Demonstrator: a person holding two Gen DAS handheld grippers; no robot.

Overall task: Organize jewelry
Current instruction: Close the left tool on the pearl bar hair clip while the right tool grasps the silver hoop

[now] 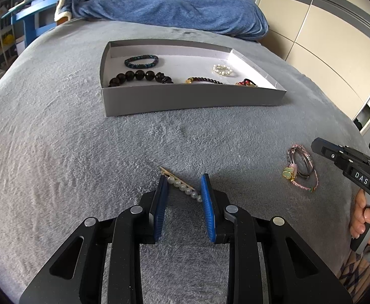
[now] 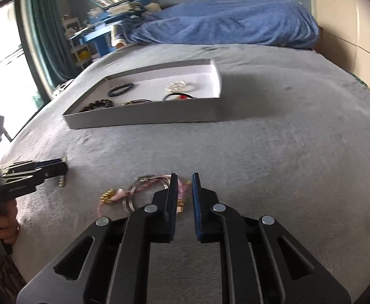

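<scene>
A pearl hair clip [image 1: 182, 185] lies on the grey blanket between the blue pads of my open left gripper [image 1: 185, 181]; whether a pad touches it is unclear. A tangle of pink cords and silver bangles with a green clover charm [image 1: 300, 168] lies to the right. In the right wrist view this tangle [image 2: 144, 188] sits just left of and partly between the fingers of my open right gripper [image 2: 185, 177]. A grey tray [image 1: 185, 98] further back holds several bracelets, among them a large black bead bracelet [image 1: 139, 76] and a small pearl one [image 1: 222, 70].
The grey blanket [image 1: 83, 152] covers the bed. A blue blanket [image 1: 180, 7] is heaped behind the tray. A wardrobe [image 1: 332, 50] stands on the right, and blue shelves [image 2: 104, 33] and a window on the left. The tray [image 2: 144, 116] also shows in the right wrist view.
</scene>
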